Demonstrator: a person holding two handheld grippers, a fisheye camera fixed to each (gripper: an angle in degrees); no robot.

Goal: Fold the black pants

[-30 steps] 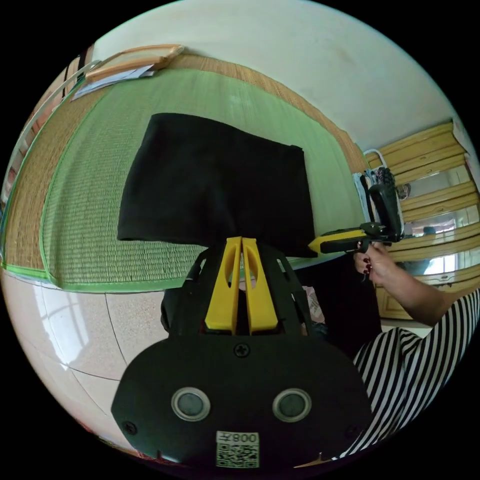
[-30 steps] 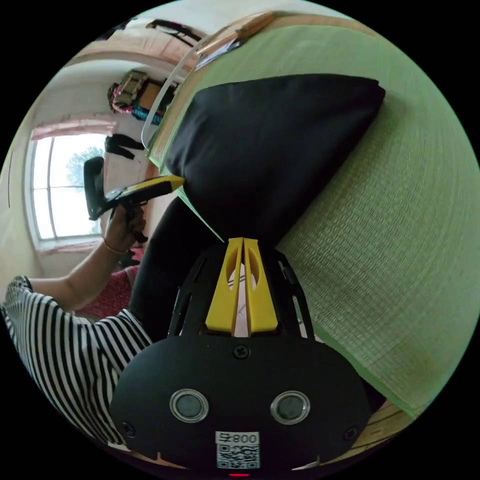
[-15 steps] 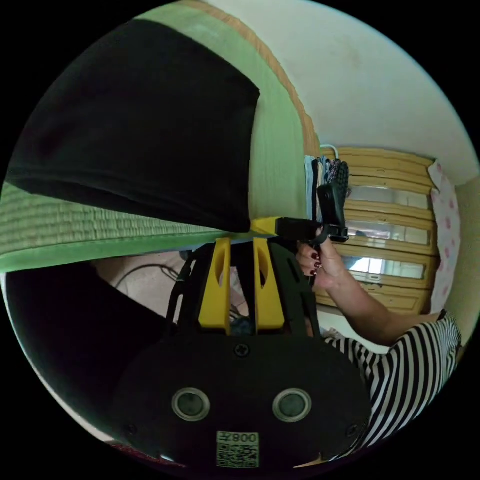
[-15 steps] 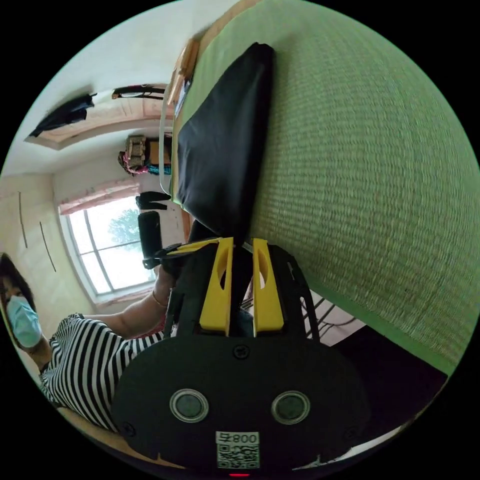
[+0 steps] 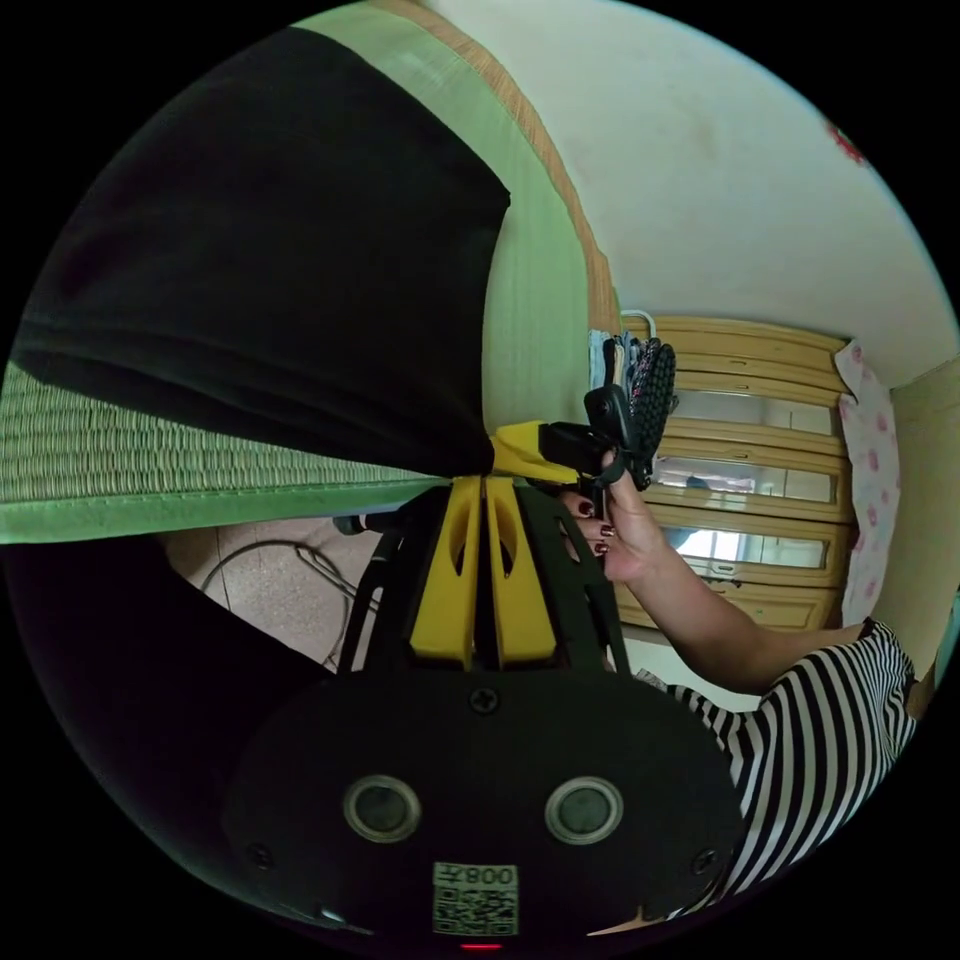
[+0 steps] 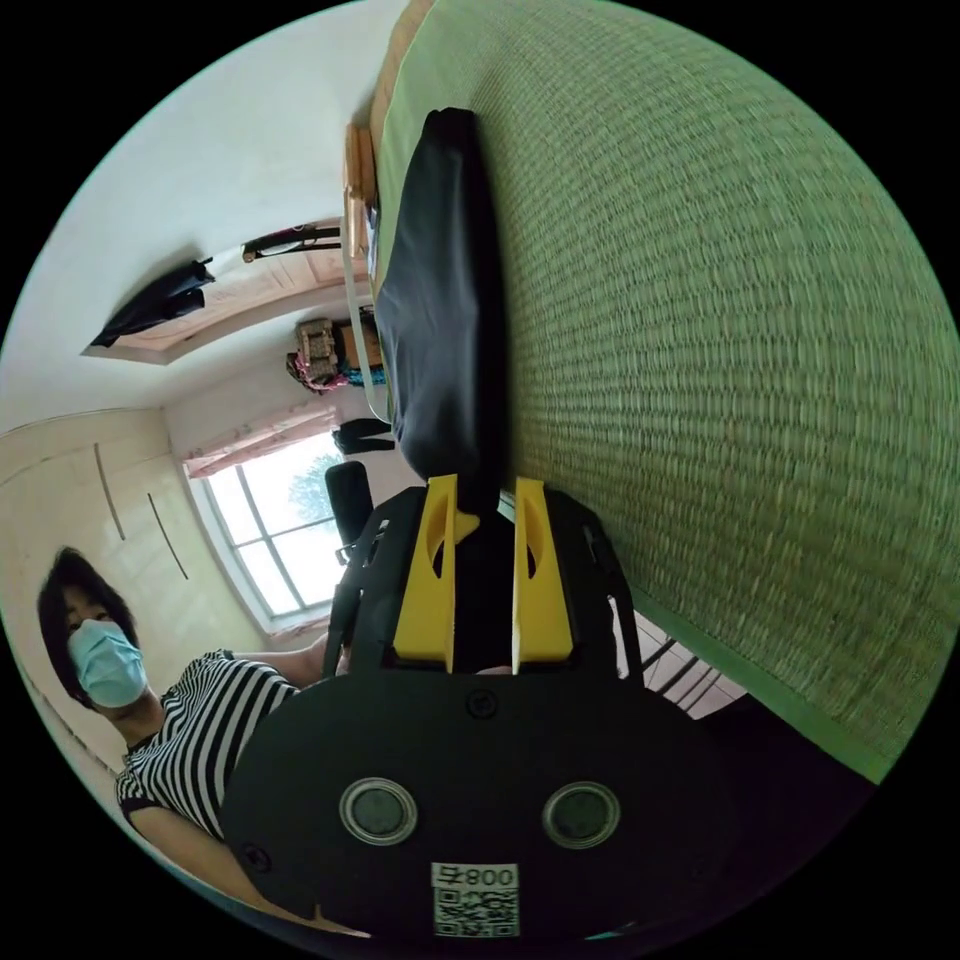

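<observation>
Jaws of the left gripper (image 5: 484, 485) stand pressed together, their tips at the near corner of the black pants (image 5: 270, 260); whether cloth is pinched between them I cannot tell, since the tips meet right at the dark edge. Just beside them, in the left gripper view, the right gripper (image 5: 530, 452) points in at the same corner, held by the person's hand (image 5: 615, 530). In the right gripper view the right gripper (image 6: 484, 490) has its jaws apart, with dark cloth lying in the gap between them but not clearly pressed from both sides. The black pants (image 6: 445, 290) lie as a folded block on the green straw mat (image 6: 720, 350), the near edge at the mat's border, and more dark cloth hangs below the mat's edge toward the floor. The step in hand looks like taking hold of the near edge for another fold. The next move likely calls for both grippers to clamp firmly, then lift and carry that edge over toward the far side, keeping the corners level.
</observation>
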